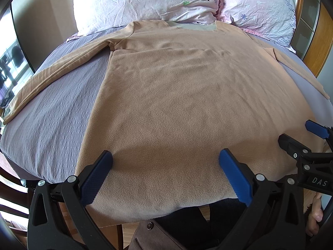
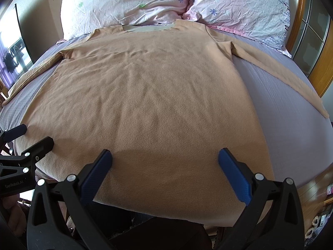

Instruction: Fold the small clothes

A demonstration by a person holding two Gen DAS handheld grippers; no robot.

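Note:
A tan long-sleeved fleece top point(image 1: 177, 87) lies flat on the bed, collar toward the pillows, both sleeves spread out to the sides; it also shows in the right wrist view point(image 2: 145, 87). Its hem hangs over the near bed edge. My left gripper point(image 1: 165, 156) is open and empty, hovering over the hem left of centre. My right gripper point(image 2: 165, 156) is open and empty over the hem right of centre. Each gripper shows at the edge of the other's view: the right gripper point(image 1: 295, 133) and the left gripper point(image 2: 37, 134).
The bed has a grey-lilac sheet point(image 1: 52, 114), also visible in the right wrist view point(image 2: 291, 108). Two pink flowered pillows point(image 1: 145, 2) point(image 2: 239, 6) lie at the head. A wooden headboard frame point(image 2: 324, 62) stands at the right. Wooden floor point(image 2: 312, 187) lies below the bed edge.

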